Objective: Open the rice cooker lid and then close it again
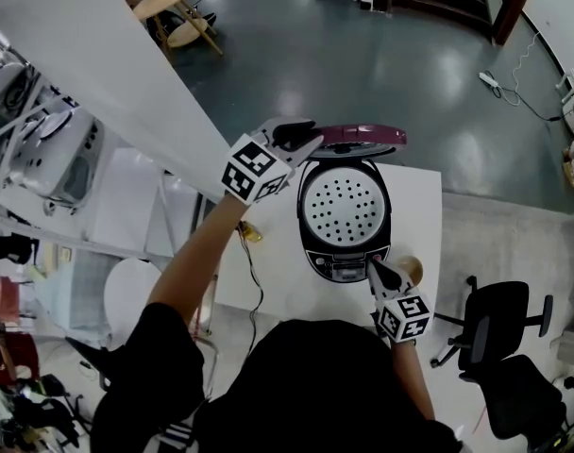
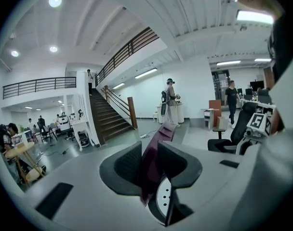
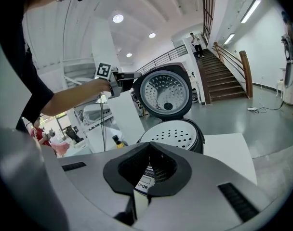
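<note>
A black rice cooker stands on the white table with its maroon lid swung up and upright behind the pot. A white perforated plate covers the pot's mouth. My left gripper is at the lid's left edge. In the left gripper view the lid's rim fills the gap between the pads of this gripper. My right gripper is shut and empty, with its tips just in front of the cooker's control panel. The right gripper view shows that gripper, the cooker and the lid's underside.
A yellow-capped bottle and a cord lie on the table's left side, and a round wooden thing sits by my right gripper. A black office chair stands to the right, with white shelving at the left.
</note>
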A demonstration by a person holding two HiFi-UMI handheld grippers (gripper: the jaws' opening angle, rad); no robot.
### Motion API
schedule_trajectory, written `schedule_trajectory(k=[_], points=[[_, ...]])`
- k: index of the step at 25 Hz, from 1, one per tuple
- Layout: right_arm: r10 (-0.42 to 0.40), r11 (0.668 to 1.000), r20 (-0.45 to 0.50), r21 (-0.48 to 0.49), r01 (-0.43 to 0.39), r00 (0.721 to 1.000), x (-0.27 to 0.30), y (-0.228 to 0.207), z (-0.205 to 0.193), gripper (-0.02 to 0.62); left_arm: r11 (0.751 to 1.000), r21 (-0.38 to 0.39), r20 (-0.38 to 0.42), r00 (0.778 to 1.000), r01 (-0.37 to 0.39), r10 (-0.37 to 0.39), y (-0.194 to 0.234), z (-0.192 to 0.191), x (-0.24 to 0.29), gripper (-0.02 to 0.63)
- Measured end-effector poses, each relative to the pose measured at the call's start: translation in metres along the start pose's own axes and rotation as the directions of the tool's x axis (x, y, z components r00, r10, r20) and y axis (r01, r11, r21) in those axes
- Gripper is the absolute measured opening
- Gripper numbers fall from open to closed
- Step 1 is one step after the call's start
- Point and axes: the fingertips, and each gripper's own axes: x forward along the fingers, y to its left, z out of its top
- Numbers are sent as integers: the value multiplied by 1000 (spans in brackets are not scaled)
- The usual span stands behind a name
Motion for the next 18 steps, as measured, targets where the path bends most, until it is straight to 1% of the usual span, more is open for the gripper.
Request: schedule_trajectory(k=[11, 15, 18], points=[[3, 1000, -6, 5, -3, 1000, -10, 9, -13, 0, 999, 37, -90, 995, 38, -35, -25, -9, -7, 95], [15, 1000, -2, 1, -15, 1000, -10, 16, -13, 0, 997, 38, -129, 990, 64, -59, -37, -15, -10, 89], [17, 1000, 0, 1, -17, 1000, -11, 19, -14, 0, 996, 36, -139, 987, 82, -76, -46, -19, -14, 81]])
